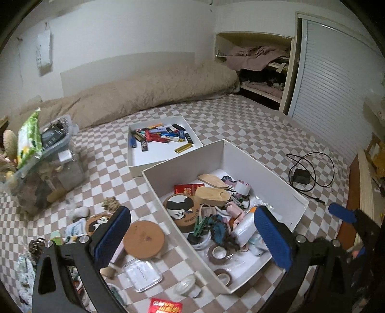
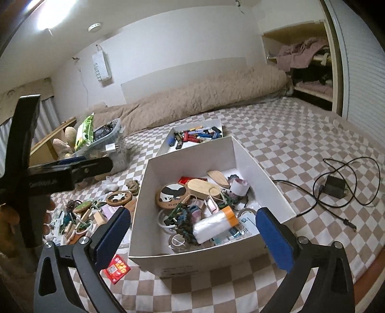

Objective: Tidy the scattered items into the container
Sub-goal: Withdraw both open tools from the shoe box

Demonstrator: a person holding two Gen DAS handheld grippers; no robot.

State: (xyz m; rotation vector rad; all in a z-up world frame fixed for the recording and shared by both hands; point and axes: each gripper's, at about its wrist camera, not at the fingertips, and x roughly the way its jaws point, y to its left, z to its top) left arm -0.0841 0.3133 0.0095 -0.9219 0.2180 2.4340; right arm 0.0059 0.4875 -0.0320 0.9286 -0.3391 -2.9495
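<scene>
Dim room, glaring ceiling light (image 2: 51, 14), perhaps soft, edges bowed

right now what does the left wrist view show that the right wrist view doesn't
Left wrist only: a plain cork lid, a clear glass dish and a tape roll by the box's near corner. Right wrist only: the ceiling light and the left gripper's black body from the side. Both: the white box of odds and ends, the tray of lighters, the charger, open empty jaws.
</scene>
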